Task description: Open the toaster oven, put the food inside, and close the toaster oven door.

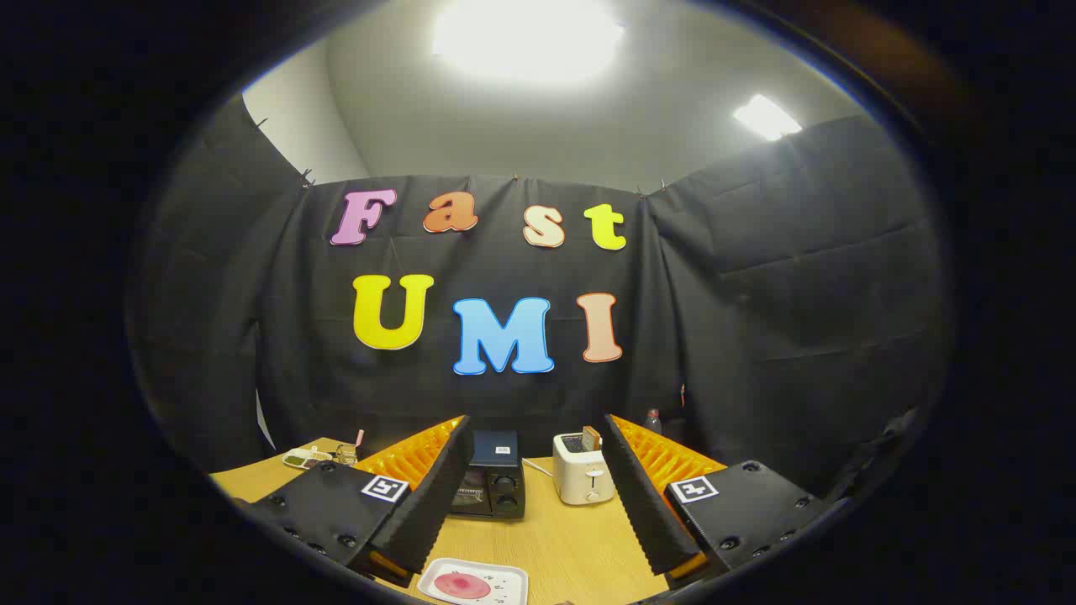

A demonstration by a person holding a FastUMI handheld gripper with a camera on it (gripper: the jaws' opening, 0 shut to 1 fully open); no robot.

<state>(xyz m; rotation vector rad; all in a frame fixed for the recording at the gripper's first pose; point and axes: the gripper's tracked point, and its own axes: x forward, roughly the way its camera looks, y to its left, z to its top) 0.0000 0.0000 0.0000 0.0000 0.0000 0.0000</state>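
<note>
A black toaster oven (490, 481) stands on the wooden table (572, 542), beyond my fingers and partly behind the left finger (429, 496); its door looks closed. A white tray (472, 581) with a round pink piece of food (461, 586) lies on the table close below the fingers, near the left one. My gripper (535, 424) is open, raised above the table, with nothing between its two orange-and-black fingers.
A white pop-up toaster (582, 472) with a slice in its slot stands right of the oven. A small dish with bits (309, 458) sits at the far left of the table. A bottle (653, 419) stands at the back right.
</note>
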